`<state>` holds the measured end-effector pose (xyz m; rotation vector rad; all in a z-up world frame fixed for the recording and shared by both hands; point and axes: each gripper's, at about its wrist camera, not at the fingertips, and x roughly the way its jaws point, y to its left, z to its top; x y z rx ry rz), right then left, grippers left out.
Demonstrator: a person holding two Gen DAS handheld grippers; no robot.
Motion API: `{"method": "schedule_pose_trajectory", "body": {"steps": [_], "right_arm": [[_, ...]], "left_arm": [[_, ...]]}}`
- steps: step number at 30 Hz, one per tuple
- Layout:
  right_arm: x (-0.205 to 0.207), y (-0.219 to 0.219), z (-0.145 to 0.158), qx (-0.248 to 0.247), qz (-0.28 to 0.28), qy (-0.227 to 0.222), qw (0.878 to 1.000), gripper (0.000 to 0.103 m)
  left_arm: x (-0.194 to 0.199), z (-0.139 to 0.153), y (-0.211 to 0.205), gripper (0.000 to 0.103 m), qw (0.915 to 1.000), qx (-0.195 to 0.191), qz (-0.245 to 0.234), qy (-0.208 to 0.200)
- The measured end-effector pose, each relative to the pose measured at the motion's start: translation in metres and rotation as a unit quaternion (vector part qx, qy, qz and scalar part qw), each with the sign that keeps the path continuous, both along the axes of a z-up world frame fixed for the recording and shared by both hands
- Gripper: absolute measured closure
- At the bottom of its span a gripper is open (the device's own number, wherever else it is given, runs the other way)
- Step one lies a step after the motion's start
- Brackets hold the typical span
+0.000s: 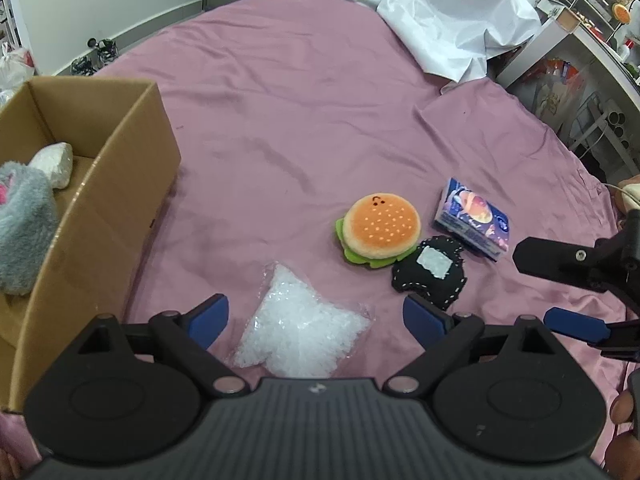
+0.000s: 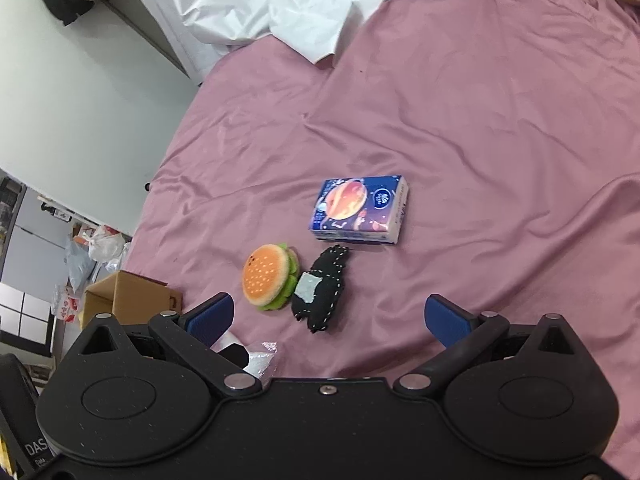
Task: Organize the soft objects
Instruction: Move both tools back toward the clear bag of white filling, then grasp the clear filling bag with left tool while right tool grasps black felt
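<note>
On wrinkled pink sheet (image 1: 300, 128): crinkly clear bag (image 1: 300, 328), round plush burger (image 1: 378, 226).

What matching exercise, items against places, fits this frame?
Items:
1. grey plush
2. clear bag
3. burger plush
4. tissue pack

Places:
A. between the left gripper's open fingers
B. inside the cardboard box
C. farthest from the box
D. touching the black felt toy

Pairs: 1-B, 2-A, 3-D, 4-C
</note>
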<state>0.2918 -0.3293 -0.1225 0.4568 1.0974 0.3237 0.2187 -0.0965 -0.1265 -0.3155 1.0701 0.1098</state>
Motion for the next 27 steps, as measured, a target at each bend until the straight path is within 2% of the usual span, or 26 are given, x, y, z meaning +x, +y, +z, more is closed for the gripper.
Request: {"method": "schedule_pose_trajectory", "body": {"steps": [3, 5, 10, 16, 18, 22, 24, 25, 26, 27], "right_arm": [[0.006, 0.003, -0.006, 0.002, 0.003, 0.007, 1.000, 0.003], [0.009, 0.007, -0.010, 0.001, 0.007, 0.011, 1.000, 0.008], [0.019, 0.018, -0.025, -0.003, 0.010, 0.032, 0.999, 0.017], [0.028, 0.032, -0.034, -0.015, 0.016, 0.039, 0.999, 0.025], [0.030, 0.033, -0.036, -0.019, 0.011, 0.042, 0.999, 0.027], [0.032, 0.040, -0.039, -0.020, 0.011, 0.039, 0.999, 0.042], [0.031, 0.047, -0.042, -0.021, 0.020, 0.042, 0.999, 0.057], [0.031, 0.049, -0.043, -0.023, 0.023, 0.044, 0.999, 0.071], [0.030, 0.051, -0.043, -0.028, 0.022, 0.045, 0.998, 0.077], [0.030, 0.052, -0.042, -0.030, 0.018, 0.044, 0.998, 0.078]], "left_arm": [[0.004, -0.009, 0.004, 0.009, 0.9999, -0.003, 0.004, 0.011], [0.006, -0.016, 0.006, 0.010, 0.9997, -0.013, 0.006, 0.021], [0.006, -0.031, 0.006, 0.031, 0.9987, -0.028, 0.000, 0.042], [0.005, -0.030, 0.012, 0.045, 0.9983, -0.048, 0.010, 0.033], [0.005, -0.026, 0.016, 0.047, 0.9980, -0.054, 0.013, 0.028], [0.001, -0.015, 0.025, 0.048, 0.9979, -0.058, 0.024, 0.012], [0.000, -0.010, 0.028, 0.048, 0.9978, -0.060, 0.027, 0.007], [-0.001, -0.006, 0.030, 0.048, 0.9977, -0.061, 0.027, 0.003], [0.000, -0.003, 0.030, 0.048, 0.9977, -0.062, 0.027, -0.001], [0.000, 0.001, 0.031, 0.048, 0.9977, -0.063, 0.027, -0.005]]}}
